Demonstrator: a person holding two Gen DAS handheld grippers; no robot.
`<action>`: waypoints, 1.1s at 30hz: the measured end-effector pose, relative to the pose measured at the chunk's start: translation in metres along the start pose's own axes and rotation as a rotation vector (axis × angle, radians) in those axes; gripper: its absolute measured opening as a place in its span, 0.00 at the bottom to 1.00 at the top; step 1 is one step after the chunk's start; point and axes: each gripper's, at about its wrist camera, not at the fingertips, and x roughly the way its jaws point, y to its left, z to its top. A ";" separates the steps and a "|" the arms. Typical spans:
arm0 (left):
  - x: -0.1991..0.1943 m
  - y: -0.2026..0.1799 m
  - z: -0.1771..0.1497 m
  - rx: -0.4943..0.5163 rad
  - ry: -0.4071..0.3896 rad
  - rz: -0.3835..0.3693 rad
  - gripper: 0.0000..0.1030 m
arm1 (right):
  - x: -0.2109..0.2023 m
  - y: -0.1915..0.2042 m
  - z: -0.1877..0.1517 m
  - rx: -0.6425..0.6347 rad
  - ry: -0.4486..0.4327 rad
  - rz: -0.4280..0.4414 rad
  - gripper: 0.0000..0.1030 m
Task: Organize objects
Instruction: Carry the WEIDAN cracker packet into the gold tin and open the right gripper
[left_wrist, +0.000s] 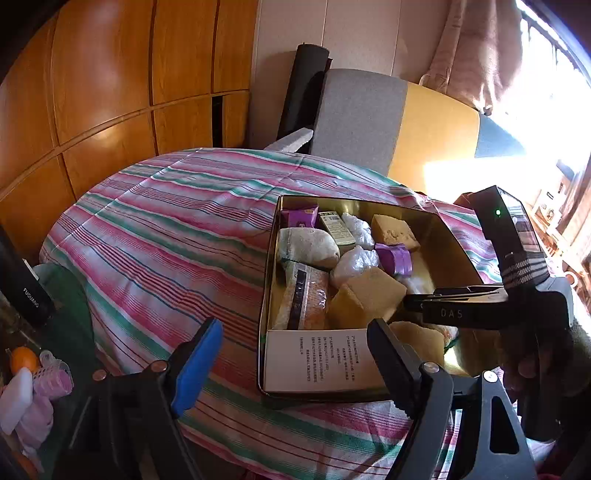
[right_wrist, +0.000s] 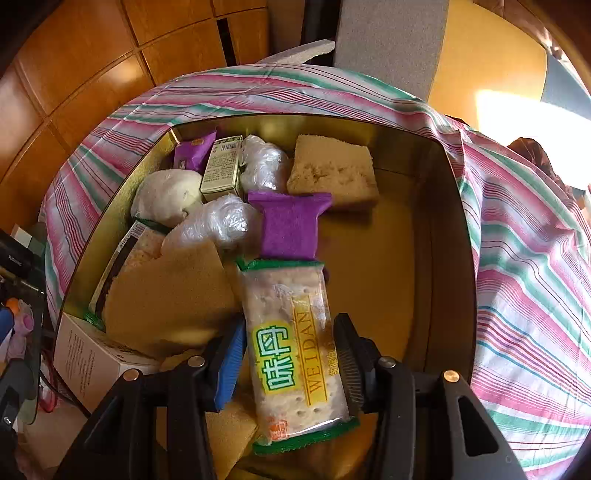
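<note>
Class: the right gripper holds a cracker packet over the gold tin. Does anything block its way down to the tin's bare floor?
Nothing visible does. The right gripper holds the cracker packet above the gold tin; bare floor lies just right of it, beside the purple packet.

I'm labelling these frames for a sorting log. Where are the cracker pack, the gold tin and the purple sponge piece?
cracker pack (right_wrist: 295, 354): right wrist view, on its printed front.
gold tin (right_wrist: 447, 236): right wrist view, on its right inner wall.
purple sponge piece (right_wrist: 290, 229): right wrist view, on its top face.

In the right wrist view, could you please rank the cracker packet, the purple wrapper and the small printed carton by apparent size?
1. Cracker packet, though nearest the camera.
2. Purple wrapper.
3. Small printed carton.
</note>
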 end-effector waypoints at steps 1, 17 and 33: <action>0.000 0.001 0.000 -0.002 0.000 0.002 0.80 | 0.001 0.001 -0.002 -0.006 -0.003 -0.005 0.47; -0.011 -0.010 0.002 0.035 -0.040 0.046 0.94 | -0.051 -0.005 -0.024 0.060 -0.224 -0.051 0.48; -0.040 -0.042 0.001 0.088 -0.113 0.098 1.00 | -0.112 -0.010 -0.088 0.174 -0.425 -0.190 0.48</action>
